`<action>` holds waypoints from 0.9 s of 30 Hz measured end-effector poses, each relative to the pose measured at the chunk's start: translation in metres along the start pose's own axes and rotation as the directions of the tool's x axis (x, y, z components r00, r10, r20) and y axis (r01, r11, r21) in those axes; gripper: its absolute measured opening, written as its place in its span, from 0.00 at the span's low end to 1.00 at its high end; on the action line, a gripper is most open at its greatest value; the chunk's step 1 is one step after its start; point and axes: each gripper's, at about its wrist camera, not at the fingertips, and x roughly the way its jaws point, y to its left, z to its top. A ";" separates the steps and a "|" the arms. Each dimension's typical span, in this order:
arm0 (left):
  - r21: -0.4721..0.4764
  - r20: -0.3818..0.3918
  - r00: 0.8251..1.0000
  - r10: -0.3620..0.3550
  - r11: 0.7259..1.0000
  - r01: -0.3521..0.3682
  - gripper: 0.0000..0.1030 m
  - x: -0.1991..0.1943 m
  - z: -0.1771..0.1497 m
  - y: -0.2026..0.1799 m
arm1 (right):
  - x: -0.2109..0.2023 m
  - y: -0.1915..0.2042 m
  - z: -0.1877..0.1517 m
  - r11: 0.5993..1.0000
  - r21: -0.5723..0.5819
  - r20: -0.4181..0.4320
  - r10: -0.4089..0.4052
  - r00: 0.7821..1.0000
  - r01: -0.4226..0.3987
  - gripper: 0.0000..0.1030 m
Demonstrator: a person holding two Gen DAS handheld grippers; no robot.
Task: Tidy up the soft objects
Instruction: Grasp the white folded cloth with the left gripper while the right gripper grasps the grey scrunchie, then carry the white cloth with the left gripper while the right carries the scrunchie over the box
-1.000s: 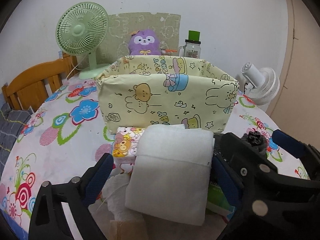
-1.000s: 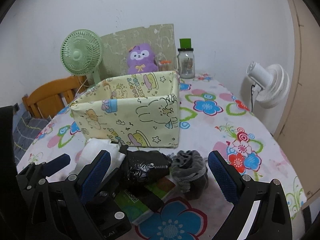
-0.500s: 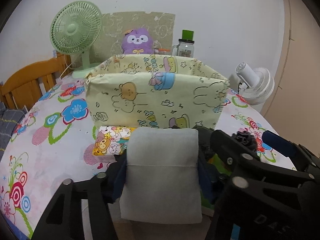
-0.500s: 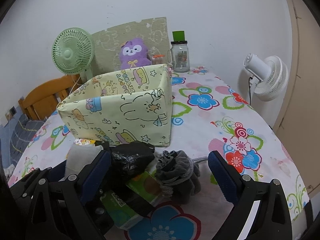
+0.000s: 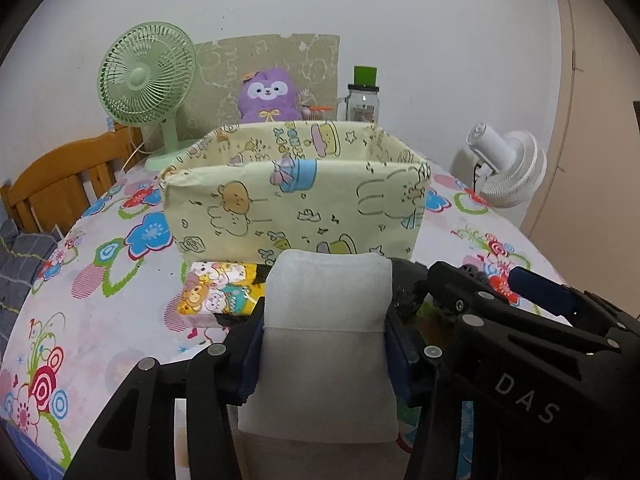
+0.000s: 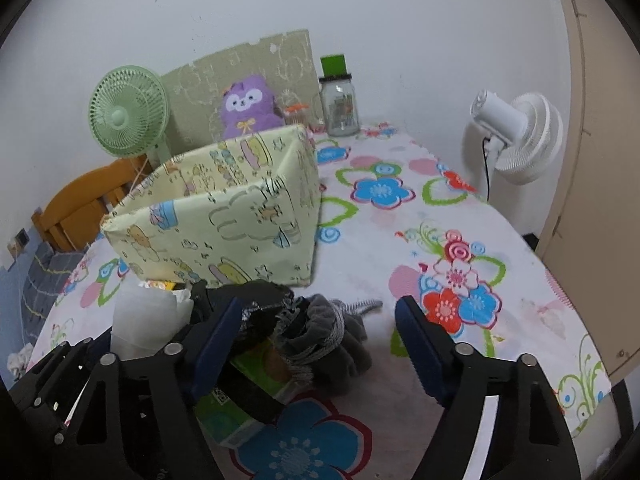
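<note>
The left tool [image 5: 326,354] has just closed and now clamps a white folded cloth pad [image 5: 328,332], lifted at 6 o'clock of the pale-yellow cartoon-print fabric bin [image 5: 296,208] on the flowered bench [image 5: 100,280]. The right tool [image 6: 320,344], jaws just narrowing but still apart, straddles a grey drawstring pouch [image 6: 332,340].

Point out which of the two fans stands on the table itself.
The green fan: its base rests on the flowered tablecloth at the table's back corner, left of the purple plush. The white fan stands beyond the table's right edge, off it.
</note>
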 end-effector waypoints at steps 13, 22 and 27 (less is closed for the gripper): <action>0.011 -0.003 1.000 0.022 1.000 -0.022 0.52 0.000 0.001 -0.003 | 0.008 -0.004 -0.001 0.998 0.045 -0.034 0.048 0.998 -0.047 0.44; -0.004 0.033 0.999 0.017 1.000 -0.017 0.51 -0.020 0.006 0.001 | -0.016 0.005 0.004 0.998 0.027 0.018 0.051 0.999 -0.051 0.44; -0.008 0.054 0.999 0.009 1.000 -0.008 0.51 -0.031 0.011 0.002 | -0.029 0.011 0.009 0.999 0.010 0.045 0.048 0.998 -0.049 0.43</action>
